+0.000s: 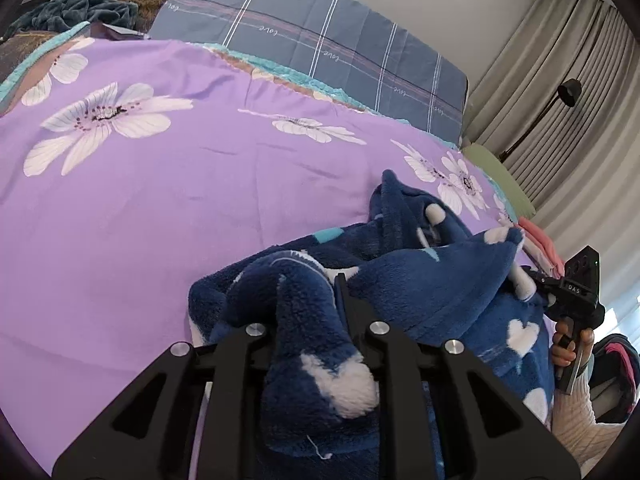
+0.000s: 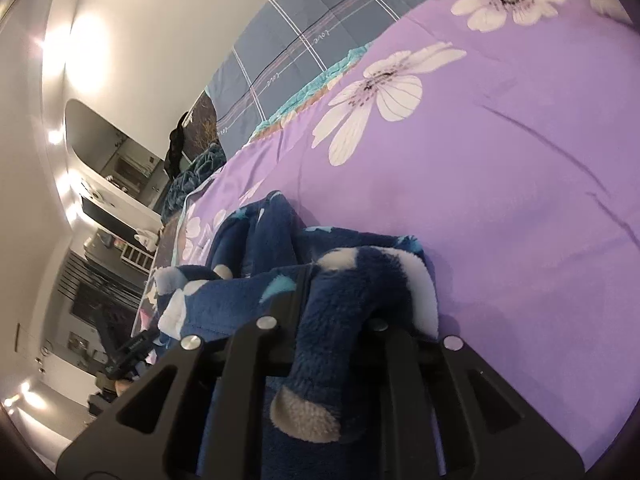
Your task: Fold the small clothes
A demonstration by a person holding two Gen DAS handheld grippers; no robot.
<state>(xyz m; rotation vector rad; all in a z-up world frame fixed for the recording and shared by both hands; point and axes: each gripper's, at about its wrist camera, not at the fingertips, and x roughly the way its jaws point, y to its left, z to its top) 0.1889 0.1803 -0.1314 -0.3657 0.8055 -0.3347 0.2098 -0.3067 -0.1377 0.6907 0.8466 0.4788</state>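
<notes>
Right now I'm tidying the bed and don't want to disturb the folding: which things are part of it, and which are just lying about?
In use:
fleece garment
left hand-held gripper
right hand-held gripper

Lying about:
plaid pillow
teal blanket
pink clothes
lamp

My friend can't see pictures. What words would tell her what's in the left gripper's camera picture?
A fluffy dark blue garment with white hearts lies bunched on a purple flowered bedsheet, a fold of it between the fingers of the left gripper. At right, a hand holds the right gripper at the garment's far edge.
</notes>
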